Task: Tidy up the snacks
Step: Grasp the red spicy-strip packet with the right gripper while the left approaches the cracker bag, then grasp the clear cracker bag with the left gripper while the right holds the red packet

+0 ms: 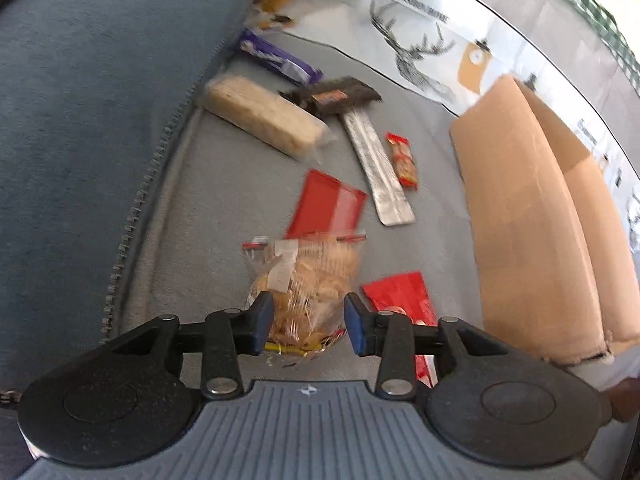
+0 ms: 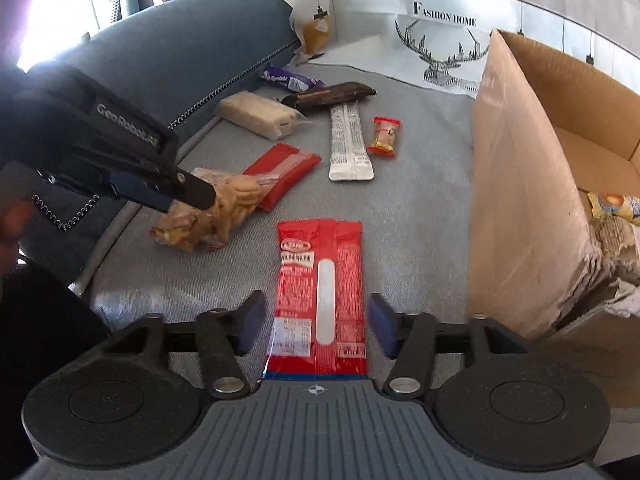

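A clear bag of round cookies (image 1: 308, 280) lies on the grey sofa seat (image 1: 224, 184). My left gripper (image 1: 310, 322) is closed around its lower end, both blue pads touching the plastic; the right wrist view shows the same bag (image 2: 216, 216) at the left gripper (image 2: 188, 196). A long red wafer packet (image 2: 320, 280) lies flat between the fingers of my right gripper (image 2: 316, 322), which is open with a gap on each side. Further back lie a second red packet (image 2: 284, 168), a silver bar (image 2: 350, 144) and a small red candy (image 2: 385, 136).
A tall open cardboard box (image 2: 520, 200) stands at the right, a yellow snack (image 2: 612, 204) inside. At the back lie a beige cracker pack (image 2: 260, 116), a dark bar (image 2: 332, 94) and a purple packet (image 2: 290, 78). A blue cushion (image 1: 100, 120) borders the left.
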The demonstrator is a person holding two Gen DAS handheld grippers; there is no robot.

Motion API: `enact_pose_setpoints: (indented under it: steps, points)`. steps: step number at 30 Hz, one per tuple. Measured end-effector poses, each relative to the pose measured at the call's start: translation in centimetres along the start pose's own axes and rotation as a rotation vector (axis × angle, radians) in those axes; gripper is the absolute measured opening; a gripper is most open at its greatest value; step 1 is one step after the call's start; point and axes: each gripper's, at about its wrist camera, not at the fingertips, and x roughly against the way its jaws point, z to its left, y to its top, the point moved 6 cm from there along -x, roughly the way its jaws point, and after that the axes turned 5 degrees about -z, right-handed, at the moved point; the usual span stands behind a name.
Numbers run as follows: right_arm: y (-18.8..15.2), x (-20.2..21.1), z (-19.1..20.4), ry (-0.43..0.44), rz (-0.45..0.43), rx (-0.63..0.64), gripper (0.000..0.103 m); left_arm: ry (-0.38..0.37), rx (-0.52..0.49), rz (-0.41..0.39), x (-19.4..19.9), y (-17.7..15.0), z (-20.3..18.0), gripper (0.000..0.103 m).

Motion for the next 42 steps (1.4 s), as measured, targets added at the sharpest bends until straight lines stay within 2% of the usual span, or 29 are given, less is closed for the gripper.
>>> enact_pose_setpoints:
  steps: [5,8,11,15,26,40,42]
  points:
    - [0.5,-0.4,-0.2,0.005,-0.012,-0.008,0.07,-0.052,0.025,-0.001,-0.3,0.0,0.0,0.052]
    - [0.5,-0.9,-0.5,0.003,-0.001,-0.022,0.07,-0.039,0.021,-0.006,-0.5,0.1,-0.2,0.057]
    - [0.5,-1.4,-0.6,0.006,0.014,-0.039,0.07,-0.011,0.003,-0.012,-0.8,0.3,-0.6,0.071]
    - [0.2,-1.9,-0.5,0.008,0.035,-0.041,0.07,0.018,-0.011,0.002,-1.3,0.4,-0.6,0.08]
    - [0.0,-2.5,-0.6,-0.001,0.057,-0.034,0.07,0.043,-0.063,0.092,-3.4,0.1,-1.3,0.081]
    - [-0.3,-2.8,-0.9,-0.008,0.072,-0.013,0.07,0.075,-0.126,0.13,-4.5,-0.6,-1.9,0.081]
    - [-0.3,-2.8,-0.9,-0.014,0.07,-0.005,0.066,0.079,-0.137,0.13,-4.6,-0.6,-1.9,0.081]
